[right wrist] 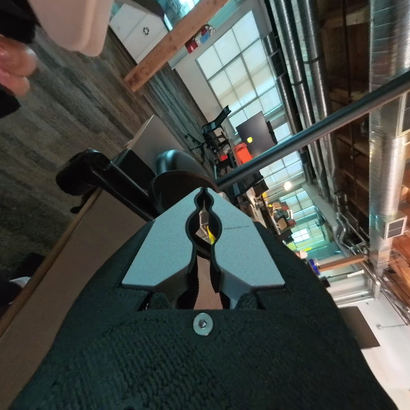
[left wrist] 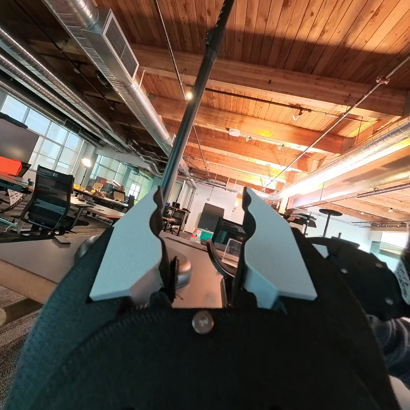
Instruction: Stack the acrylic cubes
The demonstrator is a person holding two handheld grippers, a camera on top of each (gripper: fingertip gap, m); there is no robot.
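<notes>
A: Between the fingers of the left hand-held gripper (left wrist: 200,193), what do you see?

B: Only air. Its jaws stand wide, gripping nothing. A dark pole (left wrist: 195,106) rises past the inner edge of the left finger (left wrist: 131,248) toward the wooden ceiling (left wrist: 288,55); whether it touches that finger I cannot tell.

A: And below those fingers?

B: A dark table (left wrist: 199,290). Near the right finger there is a clear box (left wrist: 231,248) with a black curved piece (left wrist: 214,259) beside it. By the left finger sits a rounded grey base (left wrist: 183,270).

A: Farther ahead?

B: Office chairs (left wrist: 48,204) off to the left, windows (left wrist: 51,142) behind them, an orange cone (left wrist: 194,234) well ahead on the floor, and silver ducts (left wrist: 111,66) overhead.

A: The right hand-held gripper (right wrist: 204,190)?

B: Its view is rolled sideways. The tips are pressed together with nothing between them. Through the gaps farther back you glimpse something yellow (right wrist: 210,233).

A: What is closest to it?

B: Just ahead of the tips, a dark round disc (right wrist: 177,184) and a black clamp (right wrist: 93,175) gripping the table edge (right wrist: 73,224). The pole (right wrist: 310,137) runs from just beside the tips out to the upper right.

A: Anything else?

B: A person's hand (right wrist: 13,68) at the upper left, well apart from the fingers, above grey carpet (right wrist: 55,122).
</notes>
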